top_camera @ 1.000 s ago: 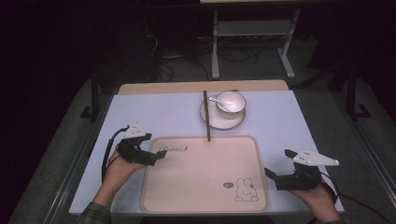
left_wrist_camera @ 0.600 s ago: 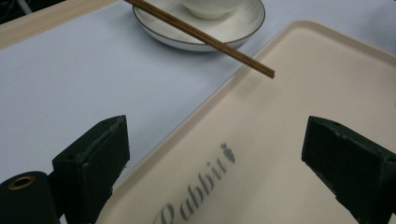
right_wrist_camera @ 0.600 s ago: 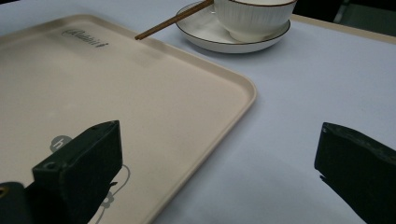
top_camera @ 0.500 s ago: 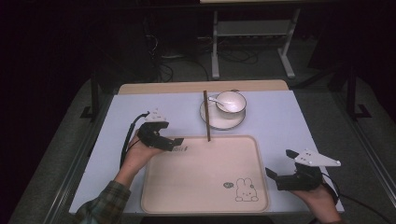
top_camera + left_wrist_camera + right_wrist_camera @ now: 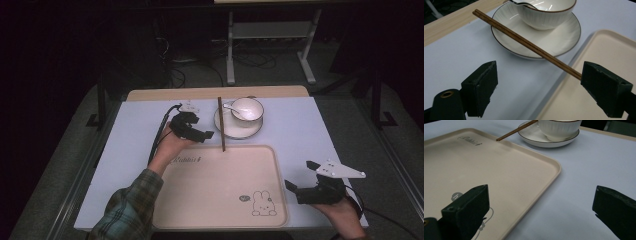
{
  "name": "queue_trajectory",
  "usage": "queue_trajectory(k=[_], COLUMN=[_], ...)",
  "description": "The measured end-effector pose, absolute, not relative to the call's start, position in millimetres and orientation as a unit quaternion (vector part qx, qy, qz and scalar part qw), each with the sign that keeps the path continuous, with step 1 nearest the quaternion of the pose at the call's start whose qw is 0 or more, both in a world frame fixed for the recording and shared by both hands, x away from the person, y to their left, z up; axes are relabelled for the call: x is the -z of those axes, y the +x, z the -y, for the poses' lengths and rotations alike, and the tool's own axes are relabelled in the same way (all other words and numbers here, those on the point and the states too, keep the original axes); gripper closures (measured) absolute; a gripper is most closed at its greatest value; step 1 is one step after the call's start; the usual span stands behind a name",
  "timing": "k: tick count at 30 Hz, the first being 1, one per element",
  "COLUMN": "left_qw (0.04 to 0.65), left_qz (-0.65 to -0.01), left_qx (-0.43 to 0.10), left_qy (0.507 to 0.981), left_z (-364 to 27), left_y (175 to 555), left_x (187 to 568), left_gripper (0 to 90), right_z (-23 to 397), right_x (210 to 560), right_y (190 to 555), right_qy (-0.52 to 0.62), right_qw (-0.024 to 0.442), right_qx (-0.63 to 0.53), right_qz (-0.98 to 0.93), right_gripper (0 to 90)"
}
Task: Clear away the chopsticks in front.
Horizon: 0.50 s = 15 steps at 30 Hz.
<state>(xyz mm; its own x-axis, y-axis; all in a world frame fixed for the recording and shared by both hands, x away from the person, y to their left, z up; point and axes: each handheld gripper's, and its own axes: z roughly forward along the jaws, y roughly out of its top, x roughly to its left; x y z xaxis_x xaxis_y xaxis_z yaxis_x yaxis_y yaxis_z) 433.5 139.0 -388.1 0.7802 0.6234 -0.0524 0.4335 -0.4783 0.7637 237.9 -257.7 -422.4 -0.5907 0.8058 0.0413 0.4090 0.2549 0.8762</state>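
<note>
Desk [image 5: 320,130]: pale blue cover with a wooden strip at the far edge; it carries everything, laid out within reach of both hands.
Left claw [image 5: 206,135]: released, jaws wide with nothing between the pads; they have just been closing a little. It points level toward the chopsticks from their left, low over the desk, which suits a sideways pinch on thin sticks.
Left claw, own view [image 5: 539,87]: chopsticks run slantwise beyond the two pads, near end close to the right pad, not touched yet.
Chopsticks [image 5: 220,123]: a brown pair, side by side, far part resting across the saucer's left rim, near end reaching the tray's far edge. Being propped on the rim lifts the shaft off the desk, so the jaws can get around it.
Saucer [image 5: 226,131]: white with a dark rim line, just beyond the tray; it steadies the bowl and props the sticks.
Bowl [image 5: 247,109]: white, upright on the saucer, with a spoon [image 5: 231,106] leaning inside.
Tray [image 5: 220,190]: beige, bare, rabbit print near the front; judged the likely place for the tableware.
Right claw [image 5: 300,177]: released, jaws spread, parked over the desk beside the tray's right edge, kept clear of the left hand's reach.
Step, judged: left claw approaching the chopsticks; grasp not yet made.
</note>
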Motion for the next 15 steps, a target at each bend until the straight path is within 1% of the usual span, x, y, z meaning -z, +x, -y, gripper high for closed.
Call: queue_trajectory(k=[4, 5, 8, 9, 14, 15], left_qw=[0.403, 0.404, 0.400, 0.398, 0.381, 0.376], left_qz=[-0.318, -0.321, -0.328, -0.328, -0.343, -0.348], left_qx=[-0.114, -0.112, -0.113, -0.112, -0.117, -0.120], left_qy=[0.850, 0.849, 0.848, 0.849, 0.850, 0.850], left_z=[-126, -123, -112, -109, -97, -95], left_y=[448, 452, 462, 466, 479, 481], left_x=[391, 392, 396, 397, 402, 404], left_gripper=[17.1, 21.3, 23.9, 26.9, 34.2, 37.8], right_z=[258, 258, 259, 259, 261, 261], right_x=[422, 422, 422, 422, 423, 423], right_y=[238, 238, 238, 238, 238, 238], right_qy=[0.399, 0.400, 0.400, 0.400, 0.403, 0.404], right_qw=[0.213, 0.213, 0.212, 0.212, 0.212, 0.211], right_qx=[-0.465, -0.466, -0.466, -0.466, -0.470, -0.470], right_qz=[-0.761, -0.760, -0.760, -0.760, -0.756, -0.756], right_gripper=[0.2, 0.2, 0.3, 0.2, 0.2, 0.2])
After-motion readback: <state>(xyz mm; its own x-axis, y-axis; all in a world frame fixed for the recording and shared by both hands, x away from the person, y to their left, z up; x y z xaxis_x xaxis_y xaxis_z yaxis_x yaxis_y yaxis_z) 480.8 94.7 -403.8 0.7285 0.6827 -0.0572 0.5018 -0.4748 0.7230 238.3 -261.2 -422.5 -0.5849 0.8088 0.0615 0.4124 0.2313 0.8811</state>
